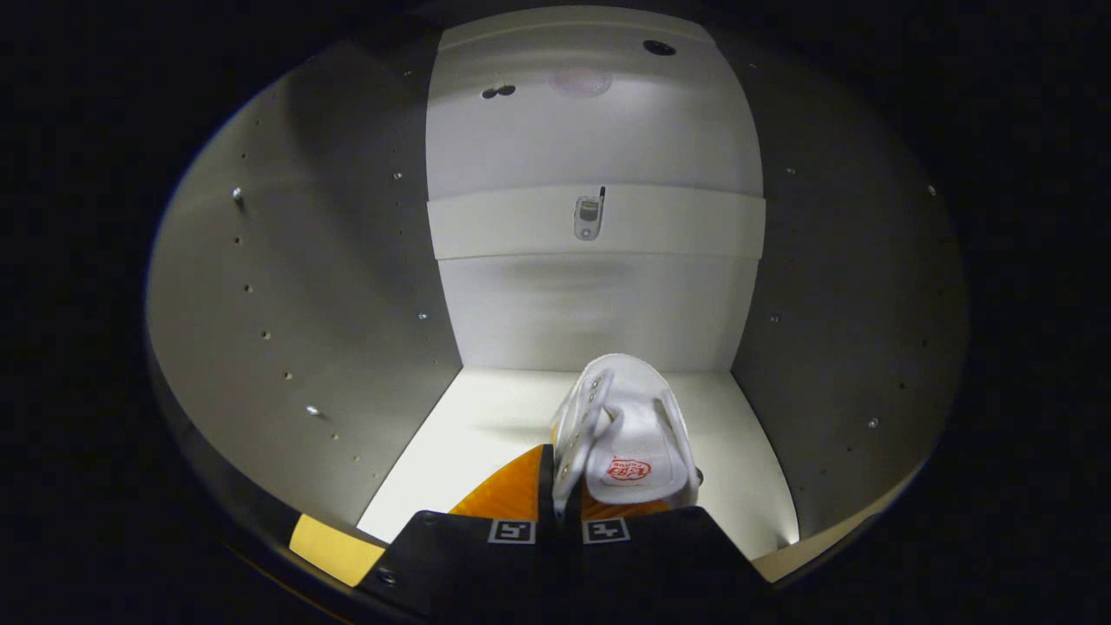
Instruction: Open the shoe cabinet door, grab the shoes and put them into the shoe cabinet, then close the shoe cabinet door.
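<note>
I am looking into the open shoe cabinet (pixel 347 286), a white box with side walls, a back panel and a floor. A white shoe (pixel 627 425) with a red mark on its tongue points toward the back wall, toe forward, over the cabinet floor (pixel 486 434). My gripper (pixel 555 499) is shut on the shoe, with both fingers pressing one side wall of its opening near the heel. I cannot tell whether the sole touches the floor.
The back wall carries a horizontal white rail (pixel 521 224) with a small grey device (pixel 588 215) fixed on it. Rows of peg holes and screws (pixel 312 409) dot both side walls. The cabinet's front edge (pixel 334 547) lies just below my fingers.
</note>
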`<action>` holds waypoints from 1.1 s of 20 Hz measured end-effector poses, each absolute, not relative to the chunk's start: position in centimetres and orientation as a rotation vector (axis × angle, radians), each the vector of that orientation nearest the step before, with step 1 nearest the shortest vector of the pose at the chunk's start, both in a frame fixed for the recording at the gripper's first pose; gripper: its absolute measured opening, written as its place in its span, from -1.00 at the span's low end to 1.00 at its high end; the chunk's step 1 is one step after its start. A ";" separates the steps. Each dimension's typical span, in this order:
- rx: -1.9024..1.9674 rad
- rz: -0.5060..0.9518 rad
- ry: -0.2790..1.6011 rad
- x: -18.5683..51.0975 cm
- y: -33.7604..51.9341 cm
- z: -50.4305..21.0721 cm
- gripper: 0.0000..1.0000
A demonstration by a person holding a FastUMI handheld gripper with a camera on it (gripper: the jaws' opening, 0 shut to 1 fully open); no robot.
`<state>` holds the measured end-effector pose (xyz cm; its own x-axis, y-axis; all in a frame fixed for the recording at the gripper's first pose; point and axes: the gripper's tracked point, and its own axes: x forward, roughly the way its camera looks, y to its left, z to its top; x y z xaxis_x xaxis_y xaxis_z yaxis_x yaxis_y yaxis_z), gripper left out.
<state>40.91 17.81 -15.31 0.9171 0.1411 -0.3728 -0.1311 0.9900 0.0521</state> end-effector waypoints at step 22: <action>0.007 0.097 0.499 44.4 20.0 -20.4 -0.59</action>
<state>44.38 20.01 -20.37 0.8736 0.0944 -0.4774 -0.0912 0.9954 0.0300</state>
